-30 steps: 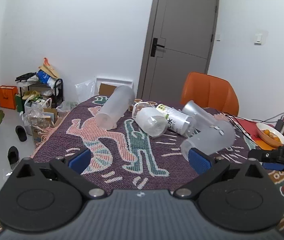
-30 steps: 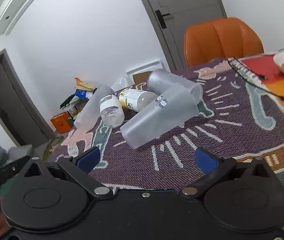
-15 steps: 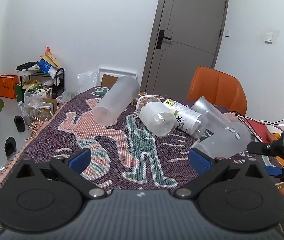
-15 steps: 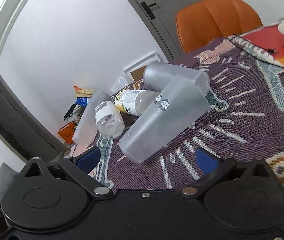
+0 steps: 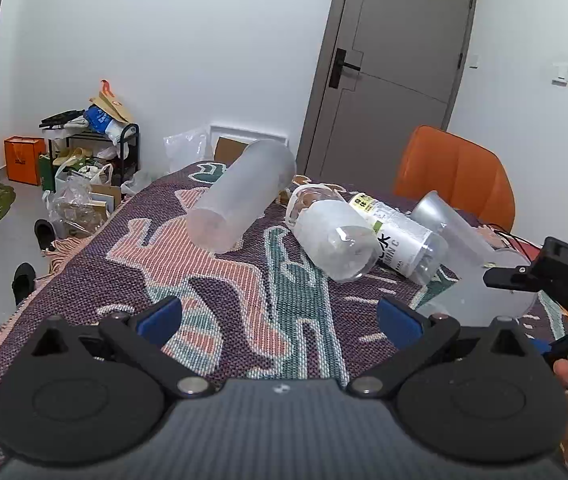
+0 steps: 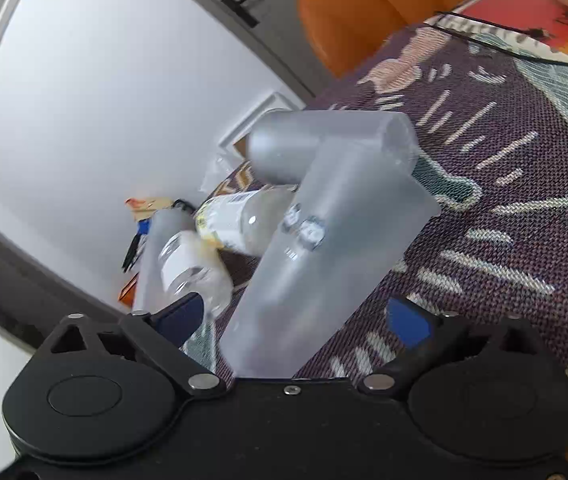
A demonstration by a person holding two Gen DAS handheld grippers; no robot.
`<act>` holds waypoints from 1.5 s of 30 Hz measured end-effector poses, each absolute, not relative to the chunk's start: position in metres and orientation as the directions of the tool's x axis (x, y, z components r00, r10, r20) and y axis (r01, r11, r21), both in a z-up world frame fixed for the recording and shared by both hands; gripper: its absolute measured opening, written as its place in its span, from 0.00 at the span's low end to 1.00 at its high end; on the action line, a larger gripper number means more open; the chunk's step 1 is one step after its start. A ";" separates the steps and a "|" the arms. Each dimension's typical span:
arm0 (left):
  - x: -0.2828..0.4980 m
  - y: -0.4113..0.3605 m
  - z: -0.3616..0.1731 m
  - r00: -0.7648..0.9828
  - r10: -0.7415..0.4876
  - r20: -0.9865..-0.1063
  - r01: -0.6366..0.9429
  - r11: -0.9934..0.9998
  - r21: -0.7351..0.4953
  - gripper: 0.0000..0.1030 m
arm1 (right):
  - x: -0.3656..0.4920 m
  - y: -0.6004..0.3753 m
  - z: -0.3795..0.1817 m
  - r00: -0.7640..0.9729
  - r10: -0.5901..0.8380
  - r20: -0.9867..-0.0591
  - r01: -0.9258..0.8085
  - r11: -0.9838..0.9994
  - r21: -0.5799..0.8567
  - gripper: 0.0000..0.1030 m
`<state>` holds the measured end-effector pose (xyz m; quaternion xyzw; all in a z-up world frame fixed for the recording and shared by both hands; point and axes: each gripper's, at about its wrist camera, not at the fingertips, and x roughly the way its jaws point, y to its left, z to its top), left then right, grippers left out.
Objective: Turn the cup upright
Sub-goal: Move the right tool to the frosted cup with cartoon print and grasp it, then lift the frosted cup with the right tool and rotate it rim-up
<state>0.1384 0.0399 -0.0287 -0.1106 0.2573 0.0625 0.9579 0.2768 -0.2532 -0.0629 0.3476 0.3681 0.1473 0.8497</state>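
Plastic, frosted and thin-walled: the cup [image 6: 323,248] lies on its side on the woven cloth [image 6: 523,184] that covers the surface, its base end toward the right gripper [image 6: 307,328] and its wide mouth pointing away. A small cartoon sticker marks its flank. It looks empty, so it is probably very light, and the wall likely gives a little under a squeeze. The smooth taper could let it slide out toward the narrow end if pinched too lightly.

The right gripper's jaws stand wide apart, one blue pad on each side of the cup's base end, neither pad clearly touching it. A hold across the lower body, just up from the base where the wall is stiffest, seems the safest place; from there a turn of the wrist would bring the mouth up.

A second frosted cup [image 6: 315,144] lies just behind the first, seemingly touching its mouth end, and two clear bottles [image 6: 240,220] lie beside it, so a careless lift might roll them. A taller frosted tumbler [image 5: 240,196] lies farther off.

The left gripper [image 5: 280,320] hangs above the cloth with its jaws apart and nothing between them, well short of the clutter.
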 end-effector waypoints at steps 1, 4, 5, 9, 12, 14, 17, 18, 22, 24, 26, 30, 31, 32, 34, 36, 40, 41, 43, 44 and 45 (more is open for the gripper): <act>0.140 0.040 -0.029 0.860 0.064 -0.506 -0.178 0.968 -0.179 1.00 | 0.280 -0.253 -0.064 0.687 0.505 -0.523 0.017 0.708 0.706 0.94; 0.142 0.038 -0.031 0.861 0.068 -0.504 -0.175 0.970 -0.168 1.00 | 0.285 -0.254 -0.067 0.694 0.490 -0.527 0.055 0.694 0.718 0.94; 0.143 0.037 -0.031 0.860 0.068 -0.505 -0.174 0.971 -0.165 1.00 | 0.286 -0.254 -0.067 0.699 0.483 -0.527 0.067 0.690 0.721 0.94; 0.145 0.035 -0.032 0.859 0.066 -0.508 -0.174 0.971 -0.167 1.00 | 0.297 -0.259 -0.076 0.702 0.469 -0.535 0.133 0.651 0.747 0.95; 0.144 0.035 -0.033 0.857 0.062 -0.511 -0.172 0.970 -0.172 1.00 | 0.300 -0.261 -0.080 0.715 0.465 -0.522 0.157 0.621 0.768 0.94; 0.143 0.035 -0.034 0.854 0.059 -0.517 -0.173 0.969 -0.175 1.00 | 0.302 -0.265 -0.083 0.721 0.457 -0.521 0.187 0.596 0.781 0.74; 0.141 0.035 -0.033 0.853 0.060 -0.518 -0.175 0.968 -0.177 1.00 | 0.303 -0.273 -0.091 0.723 0.482 -0.496 0.203 0.538 0.818 0.68; 0.140 0.035 -0.033 0.854 0.060 -0.516 -0.175 0.969 -0.177 1.00 | 0.302 -0.274 -0.092 0.725 0.485 -0.489 0.202 0.530 0.824 0.67; 0.135 0.036 -0.031 0.854 0.065 -0.517 -0.182 0.967 -0.179 1.00 | 0.294 -0.280 -0.094 0.726 0.506 -0.465 0.198 0.494 0.847 0.65; 0.131 0.036 -0.029 0.856 0.065 -0.513 -0.180 0.967 -0.179 1.00 | 0.285 -0.282 -0.090 0.733 0.511 -0.450 0.181 0.491 0.852 0.65; 0.128 0.035 -0.028 0.859 0.067 -0.508 -0.179 0.968 -0.175 1.00 | 0.278 -0.283 -0.087 0.738 0.515 -0.436 0.163 0.491 0.856 0.65; 0.121 0.034 -0.024 0.861 0.066 -0.504 -0.180 0.967 -0.182 1.00 | 0.264 -0.289 -0.085 0.732 0.536 -0.420 0.160 0.464 0.871 0.64; 0.119 0.033 -0.022 0.864 0.066 -0.500 -0.179 0.967 -0.182 1.00 | 0.260 -0.290 -0.084 0.731 0.542 -0.415 0.154 0.461 0.874 0.64; 0.117 0.033 -0.021 0.865 0.068 -0.497 -0.179 0.967 -0.180 1.00 | 0.255 -0.291 -0.082 0.730 0.548 -0.409 0.144 0.462 0.875 0.64; 0.112 0.032 -0.019 0.867 0.072 -0.492 -0.181 0.968 -0.176 1.00 | 0.243 -0.291 -0.079 0.726 0.559 -0.399 0.127 0.462 0.878 0.65; 0.106 0.031 -0.016 0.869 0.075 -0.490 -0.183 0.967 -0.176 1.00 | 0.231 -0.292 -0.076 0.718 0.577 -0.390 0.112 0.457 0.882 0.64; 0.096 0.032 -0.013 0.870 0.077 -0.487 -0.182 0.968 -0.172 1.00 | 0.214 -0.288 -0.075 0.688 0.613 -0.388 0.094 0.455 0.885 0.65; 0.093 0.032 -0.013 0.870 0.077 -0.488 -0.182 0.968 -0.171 1.00 | 0.210 -0.287 -0.075 0.680 0.621 -0.389 0.089 0.457 0.885 0.65; 0.088 0.032 -0.013 0.868 0.074 -0.491 -0.181 0.968 -0.173 1.00 | 0.202 -0.285 -0.075 0.666 0.635 -0.391 0.081 0.460 0.884 0.65; 0.085 0.033 -0.013 0.866 0.073 -0.494 -0.181 0.968 -0.175 1.00 | 0.198 -0.283 -0.075 0.661 0.640 -0.392 0.077 0.463 0.883 0.65; 0.083 0.034 -0.013 0.866 0.071 -0.495 -0.181 0.967 -0.177 1.00 | 0.194 -0.282 -0.075 0.654 0.645 -0.395 0.073 0.466 0.882 0.65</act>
